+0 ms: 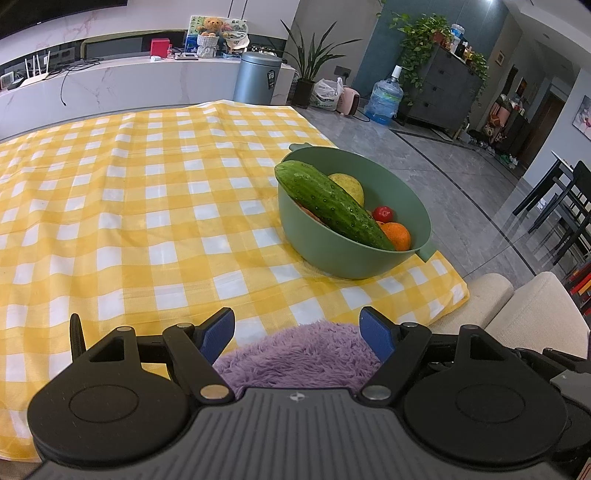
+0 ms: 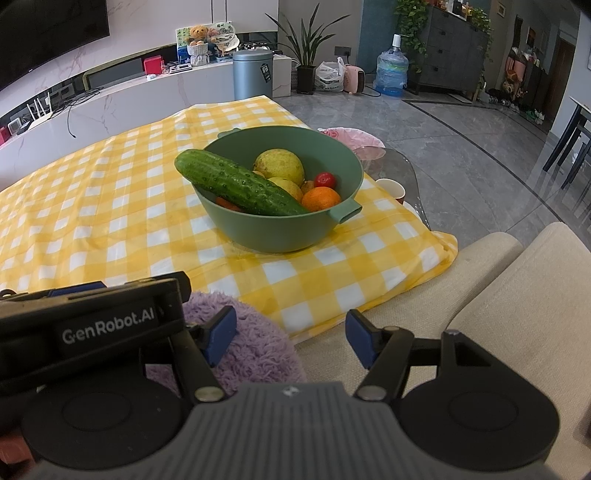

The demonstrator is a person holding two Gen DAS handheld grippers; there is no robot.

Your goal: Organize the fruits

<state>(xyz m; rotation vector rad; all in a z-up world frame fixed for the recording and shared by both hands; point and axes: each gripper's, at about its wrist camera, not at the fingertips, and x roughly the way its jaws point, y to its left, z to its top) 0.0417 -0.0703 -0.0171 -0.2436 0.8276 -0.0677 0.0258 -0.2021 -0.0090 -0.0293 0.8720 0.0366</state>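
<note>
Jaws of the left gripper and right gripper stand apart, gripping nothing. The green bowl on the checked cloth holds 1 cucumber, 1 orange and 1 tomato

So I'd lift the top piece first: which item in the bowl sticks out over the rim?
The cucumber: long and green, it lies across the green bowl with one end past the rim; the round fruits sit inside.

A yellow-and-white checked cloth covers the bench; a purple fluffy cushion lies at its near edge beside a beige sofa arm; beyond stand a grey bin, a potted plant, a blue water bottle and a teddy bear on the white counter
</note>
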